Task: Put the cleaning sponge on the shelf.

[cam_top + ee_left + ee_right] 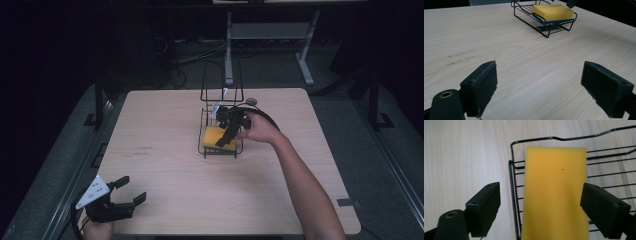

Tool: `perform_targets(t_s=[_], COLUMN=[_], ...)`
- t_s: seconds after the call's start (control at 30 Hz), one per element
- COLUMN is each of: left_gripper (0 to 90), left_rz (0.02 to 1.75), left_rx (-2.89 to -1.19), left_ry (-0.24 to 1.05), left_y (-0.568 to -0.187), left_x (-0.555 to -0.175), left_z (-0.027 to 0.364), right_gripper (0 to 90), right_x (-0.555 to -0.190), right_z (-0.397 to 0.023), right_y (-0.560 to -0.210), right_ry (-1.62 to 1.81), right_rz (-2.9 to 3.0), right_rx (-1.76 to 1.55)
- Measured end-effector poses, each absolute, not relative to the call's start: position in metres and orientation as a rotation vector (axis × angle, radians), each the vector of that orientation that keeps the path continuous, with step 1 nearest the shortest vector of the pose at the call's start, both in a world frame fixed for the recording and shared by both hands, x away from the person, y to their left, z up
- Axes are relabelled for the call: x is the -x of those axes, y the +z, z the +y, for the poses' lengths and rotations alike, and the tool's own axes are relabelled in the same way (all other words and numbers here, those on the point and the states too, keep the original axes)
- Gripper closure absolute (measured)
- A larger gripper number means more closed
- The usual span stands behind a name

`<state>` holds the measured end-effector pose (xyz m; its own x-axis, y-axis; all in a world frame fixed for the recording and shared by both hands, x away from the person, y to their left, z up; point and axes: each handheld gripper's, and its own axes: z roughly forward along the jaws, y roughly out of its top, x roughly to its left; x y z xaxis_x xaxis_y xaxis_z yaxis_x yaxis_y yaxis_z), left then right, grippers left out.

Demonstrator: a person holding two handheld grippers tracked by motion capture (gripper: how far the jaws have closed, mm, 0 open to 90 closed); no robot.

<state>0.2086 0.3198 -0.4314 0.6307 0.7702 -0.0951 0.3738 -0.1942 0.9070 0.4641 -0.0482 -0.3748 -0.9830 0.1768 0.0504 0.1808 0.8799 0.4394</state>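
A yellow sponge with a blue underside lies flat in a black wire rack near the middle of the table. My right gripper hovers just above the sponge, open, its jaws spread wider than the sponge and not touching it. My left gripper stands open at the table's near left corner, with nothing between its jaws. From there the sponge and the rack show far off.
The rack has a tall upright wire back on its far side. A small round object lies behind the rack. Bare light wood tabletop spreads between the two grippers. Dark floor with cables and table legs lies beyond.
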Motion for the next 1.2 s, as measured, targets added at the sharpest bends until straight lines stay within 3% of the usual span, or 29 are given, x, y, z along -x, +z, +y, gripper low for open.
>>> perform_targets(t_s=[1.2], left_gripper=[12.9], left_rz=[0.916], left_rx=[-1.804], left_ry=[0.467], left_y=[-0.431], left_x=[-0.208], left_z=[0.318], right_gripper=[14.6], right_x=[-0.423], right_z=[-0.038], right_y=[-0.379], right_ry=[-0.686], right_rz=[-3.006], right_rx=[0.217])
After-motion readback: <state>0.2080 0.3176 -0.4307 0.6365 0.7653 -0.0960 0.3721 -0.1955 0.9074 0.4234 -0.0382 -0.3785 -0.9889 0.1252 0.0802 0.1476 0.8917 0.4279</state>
